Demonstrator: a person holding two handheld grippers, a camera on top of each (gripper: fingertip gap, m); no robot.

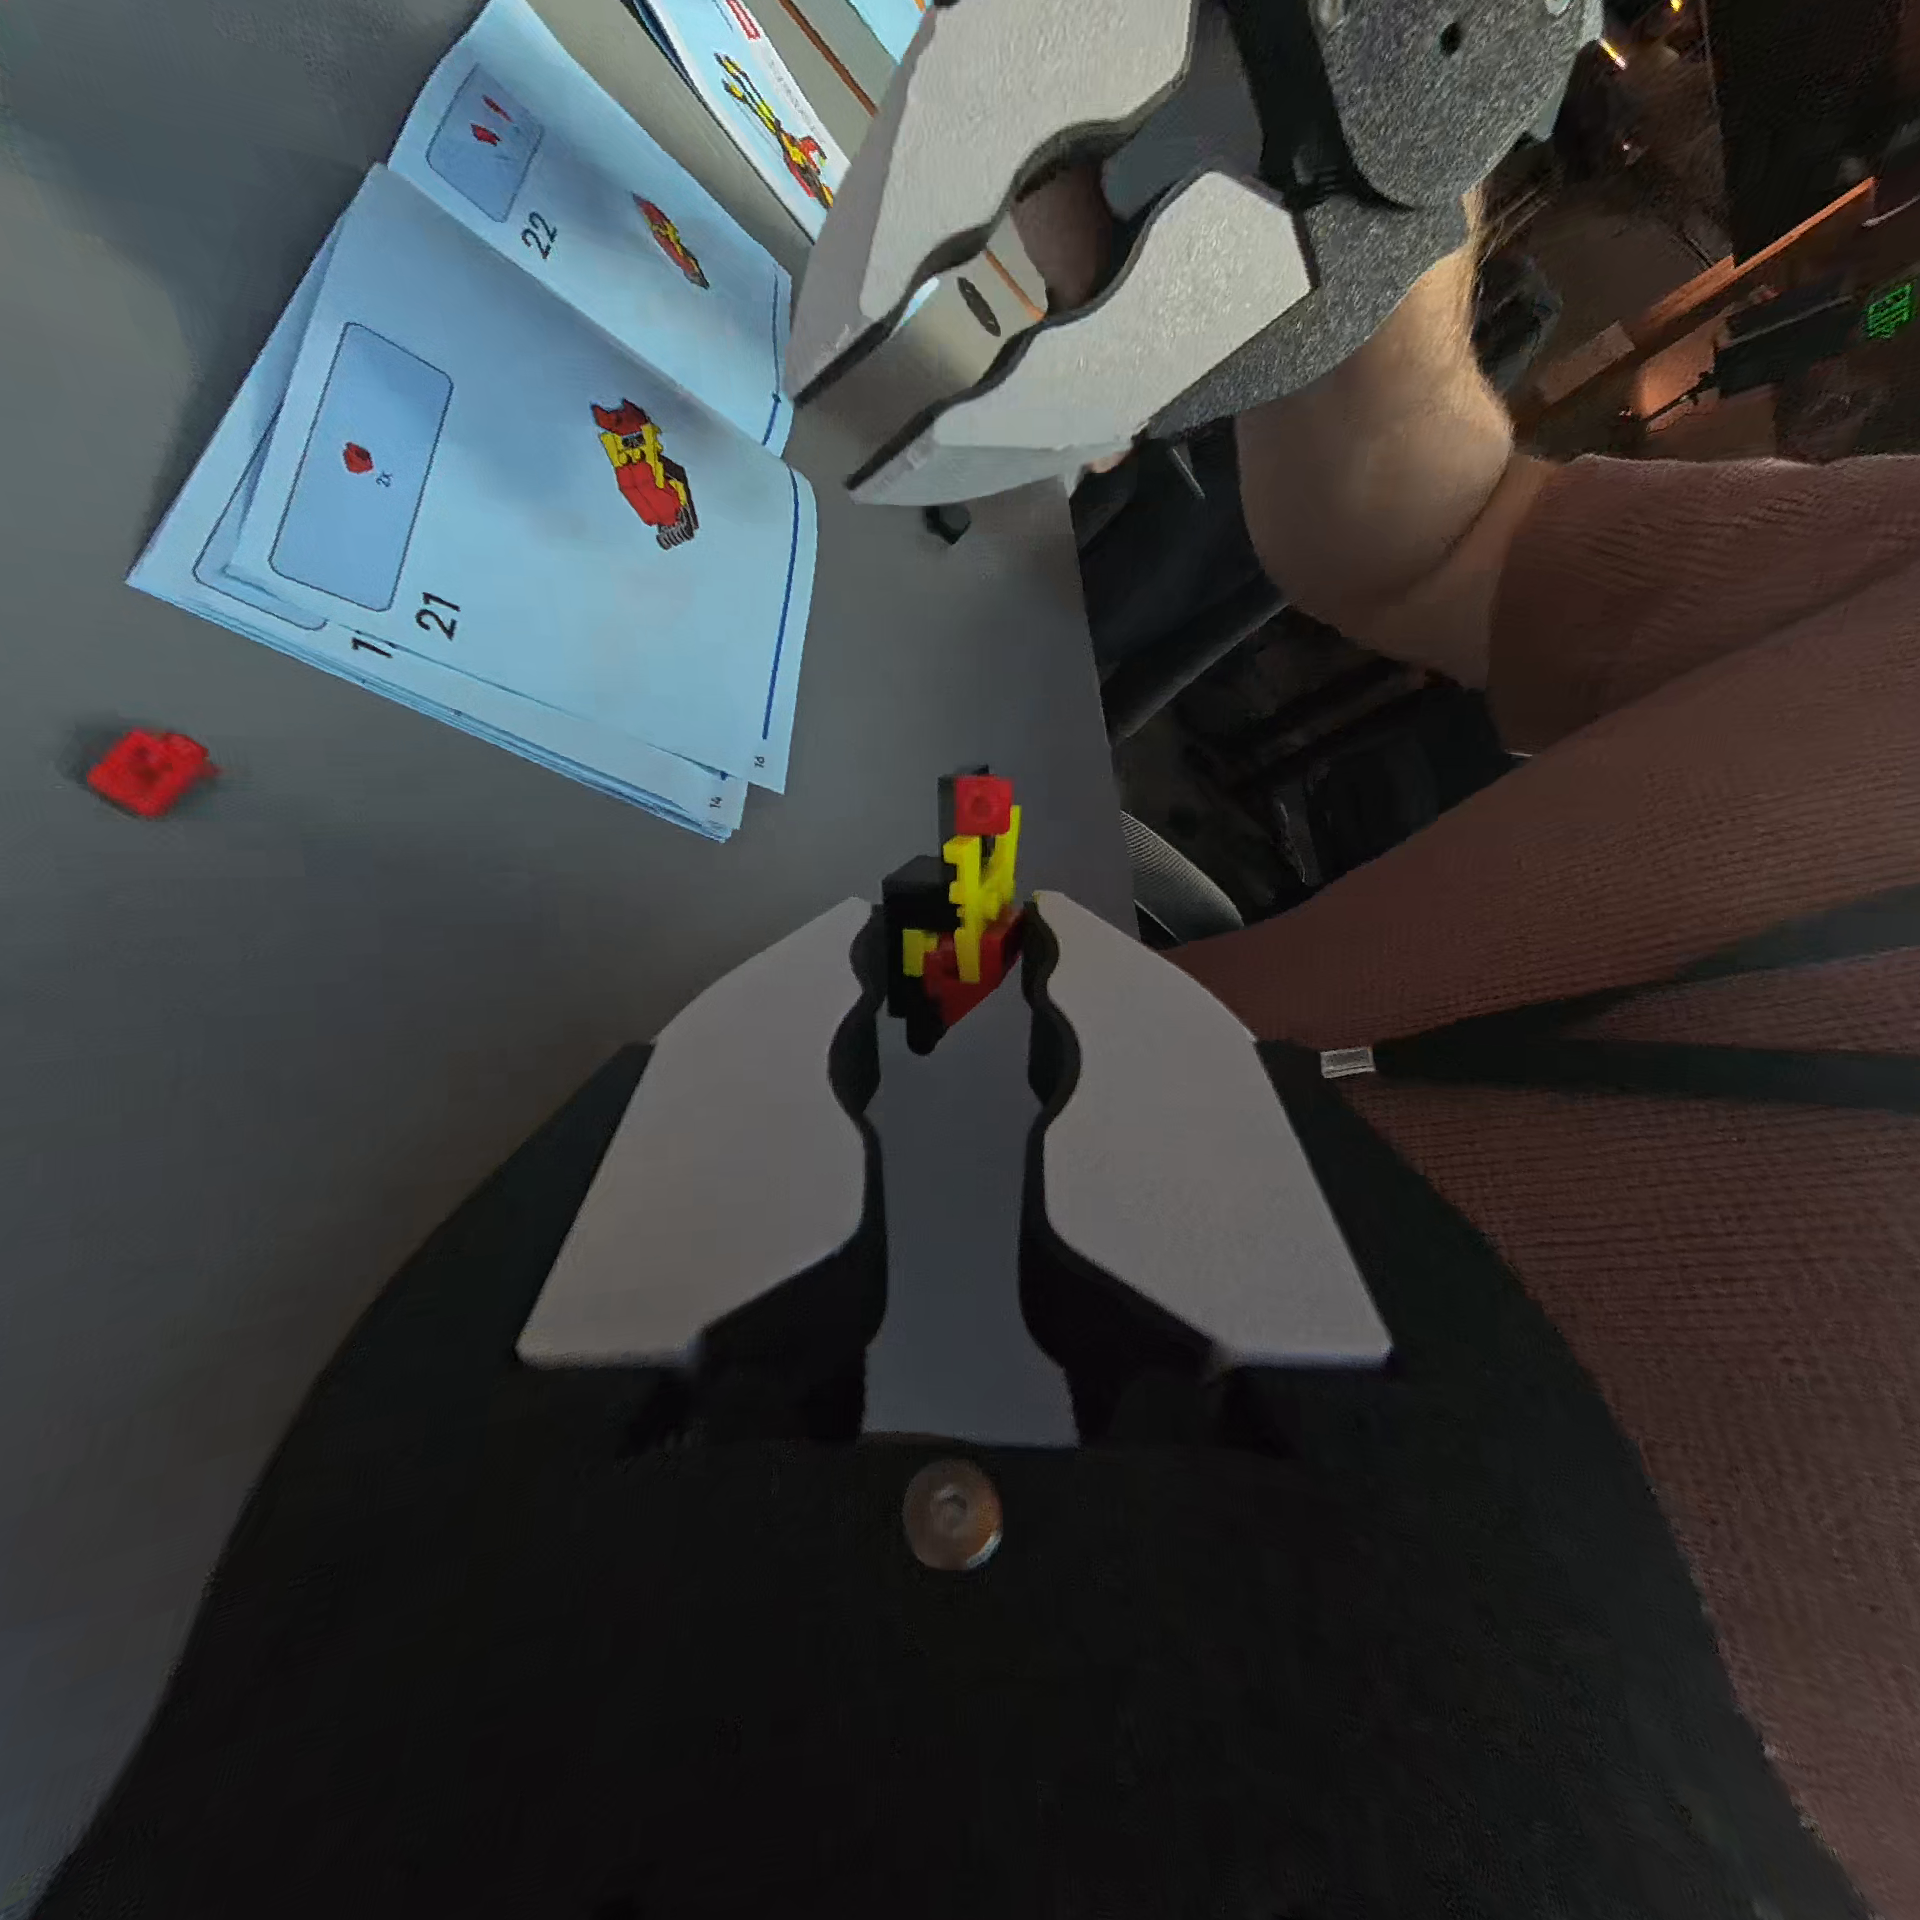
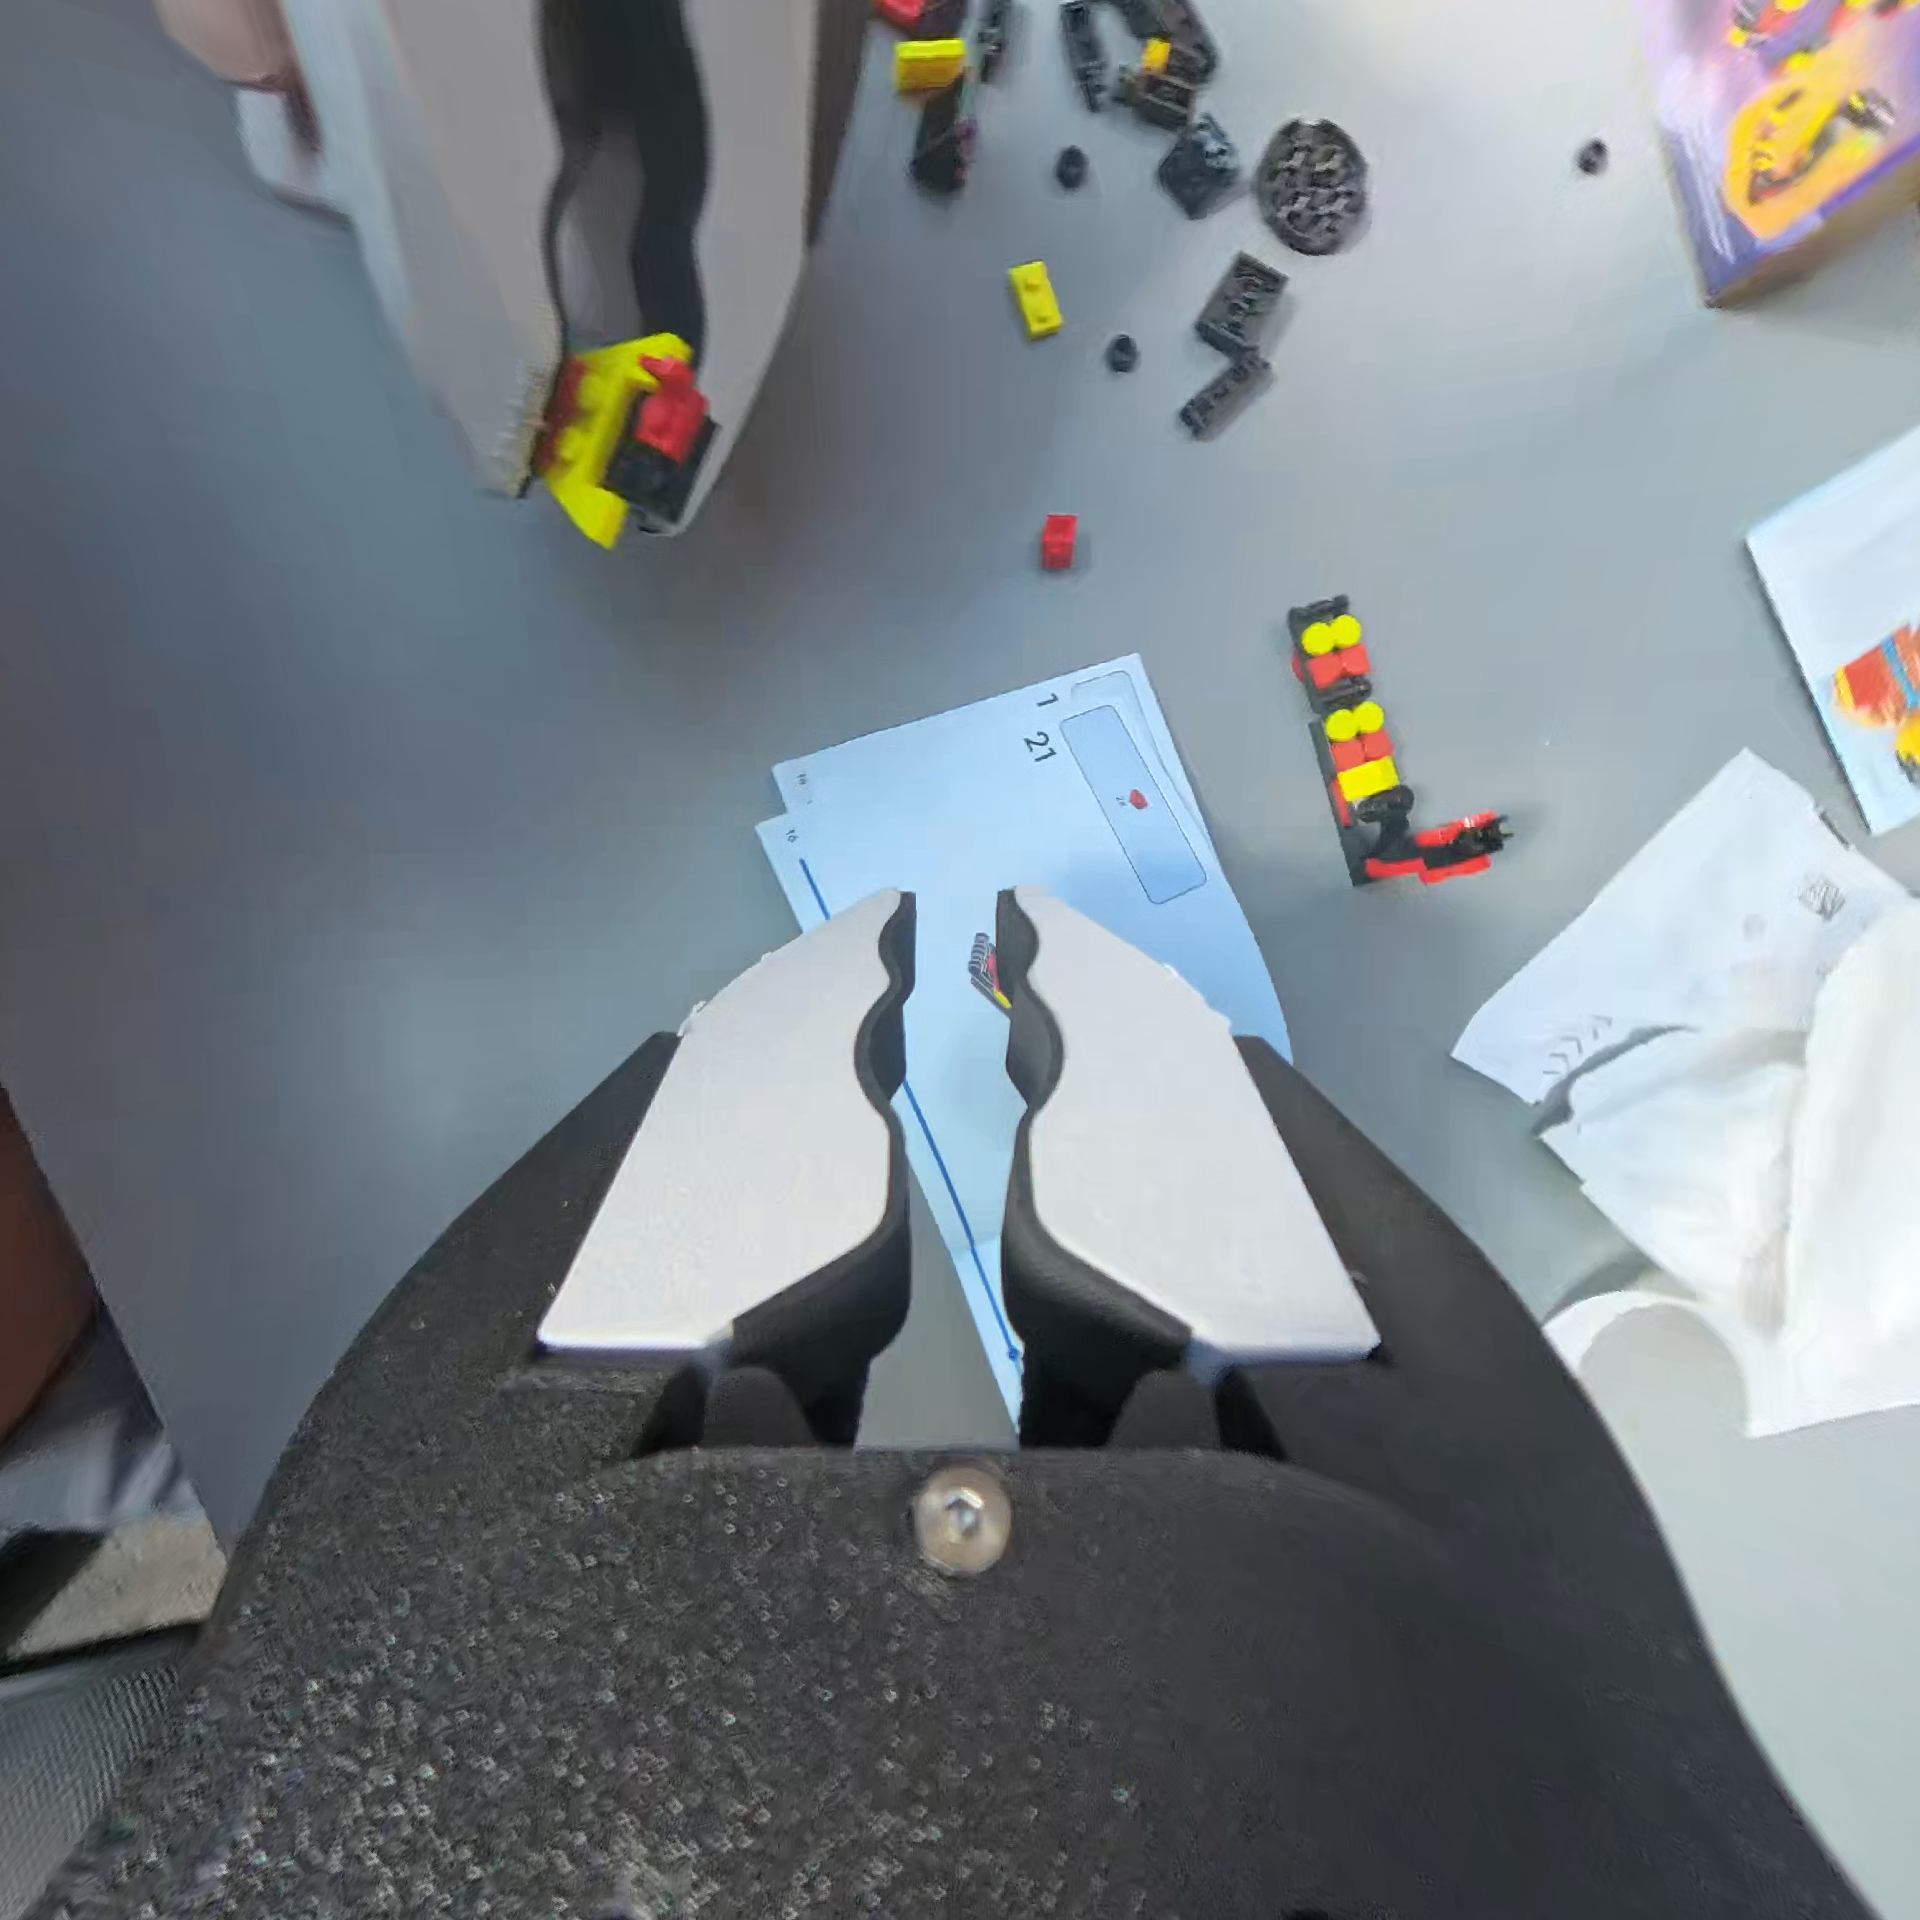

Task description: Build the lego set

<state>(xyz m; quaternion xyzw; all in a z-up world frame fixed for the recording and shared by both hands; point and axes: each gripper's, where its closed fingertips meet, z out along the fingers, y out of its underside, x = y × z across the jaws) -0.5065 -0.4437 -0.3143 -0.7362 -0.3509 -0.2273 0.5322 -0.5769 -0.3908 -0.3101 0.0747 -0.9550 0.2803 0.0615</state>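
My left gripper [image 1: 951,914] is shut on a small red, yellow and black lego assembly [image 1: 971,883] and holds it above the grey table [image 1: 312,1039]. In the right wrist view the left gripper [image 2: 592,499] comes in from the top left with the assembly [image 2: 623,436] at its tips. My right gripper [image 2: 956,904] is narrowly open and empty, over the open instruction booklet [image 2: 997,821]. It also shows in the left wrist view [image 1: 831,431], above the booklet [image 1: 520,468]. A longer black, red and yellow sub-assembly [image 2: 1351,738] lies right of the booklet.
A loose red brick [image 2: 1059,541], a yellow brick [image 2: 1036,299] and several black parts [image 2: 1236,301] lie beyond the booklet. Another red piece [image 1: 151,769] lies at the left. The set's box [image 2: 1787,135] is far right, crumpled white bags [image 2: 1714,1091] nearer right. A sleeved arm [image 1: 1558,935] is close. The left gripper's tips are roughly 9 centimetres from the right gripper's.
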